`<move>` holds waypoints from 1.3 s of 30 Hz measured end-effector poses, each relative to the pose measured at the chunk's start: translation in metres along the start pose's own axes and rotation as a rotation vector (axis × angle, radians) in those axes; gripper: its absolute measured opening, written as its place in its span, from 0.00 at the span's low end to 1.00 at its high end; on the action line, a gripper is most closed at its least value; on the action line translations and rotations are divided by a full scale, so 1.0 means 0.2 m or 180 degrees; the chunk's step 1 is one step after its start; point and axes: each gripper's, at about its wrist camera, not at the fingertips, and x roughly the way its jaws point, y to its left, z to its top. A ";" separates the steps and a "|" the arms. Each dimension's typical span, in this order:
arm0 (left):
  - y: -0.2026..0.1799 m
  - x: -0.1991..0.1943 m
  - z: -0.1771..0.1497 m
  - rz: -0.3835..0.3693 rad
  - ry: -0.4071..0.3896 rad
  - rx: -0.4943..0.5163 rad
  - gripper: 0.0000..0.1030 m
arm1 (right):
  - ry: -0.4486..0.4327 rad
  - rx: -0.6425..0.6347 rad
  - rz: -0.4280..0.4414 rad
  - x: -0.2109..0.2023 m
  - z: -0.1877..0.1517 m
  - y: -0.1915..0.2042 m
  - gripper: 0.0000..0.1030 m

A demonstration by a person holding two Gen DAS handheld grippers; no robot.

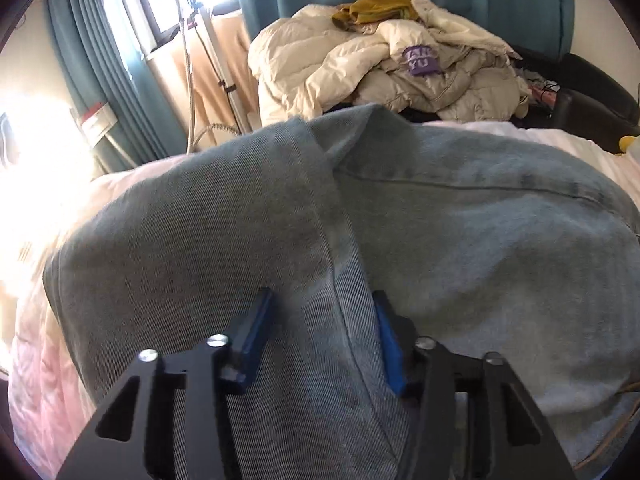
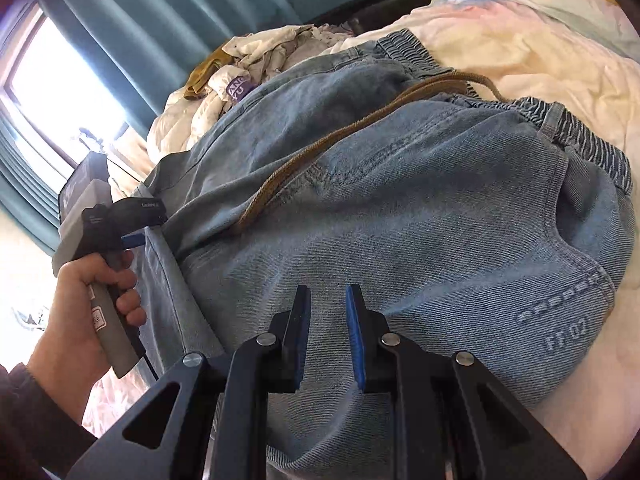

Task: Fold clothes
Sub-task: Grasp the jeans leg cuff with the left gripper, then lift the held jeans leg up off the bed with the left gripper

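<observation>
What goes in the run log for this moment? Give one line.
task: fold clothes | item: jeans on bed | left gripper: open, straddling denim fold | right gripper: open, over jeans

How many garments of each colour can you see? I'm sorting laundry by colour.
Blue denim jeans: 1
Mustard-yellow garment: 1
Cream puffy coat: 1
Grey garment with purple patch: 1
Total: 4, though the pile may hide more.

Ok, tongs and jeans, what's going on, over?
Left tongs open, straddling a jeans fold. Right tongs open, resting on denim. Brown drawstring trails loose across the jeans. Coat pile behind, apart.
</observation>
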 end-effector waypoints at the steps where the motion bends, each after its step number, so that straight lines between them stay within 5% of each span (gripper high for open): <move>1: 0.02 -0.03 -0.01 -0.0035 0.0002 -0.0026 0.17 | -0.0021 -0.0014 0.0004 -0.01 0.00 0.00 0.17; 4: 0.10 -0.16 -0.04 -0.0150 -0.0106 -0.0095 0.06 | -0.0102 -0.0066 0.0005 -0.06 -0.01 0.01 0.17; 14: 0.52 -0.70 -0.33 -0.0548 -0.0441 -0.0334 0.05 | -0.0235 -0.0334 0.0015 -0.23 -0.06 0.10 0.17; 21: 0.85 -0.90 -0.72 -0.0838 -0.0529 -0.0518 0.05 | -0.0130 -0.0660 -0.0011 -0.21 -0.14 0.23 0.17; 28: 1.04 -0.77 -1.13 -0.0848 -0.0181 -0.0701 0.05 | 0.0006 -0.0938 -0.0069 -0.15 -0.22 0.32 0.17; 34: 1.02 -0.54 -1.33 -0.0599 -0.0023 -0.0396 0.06 | 0.0280 -0.1012 -0.0089 -0.07 -0.30 0.35 0.17; 39: 0.92 -0.57 -1.36 -0.0492 -0.0157 -0.0041 0.07 | 0.0413 -0.1048 -0.0097 0.01 -0.33 0.37 0.17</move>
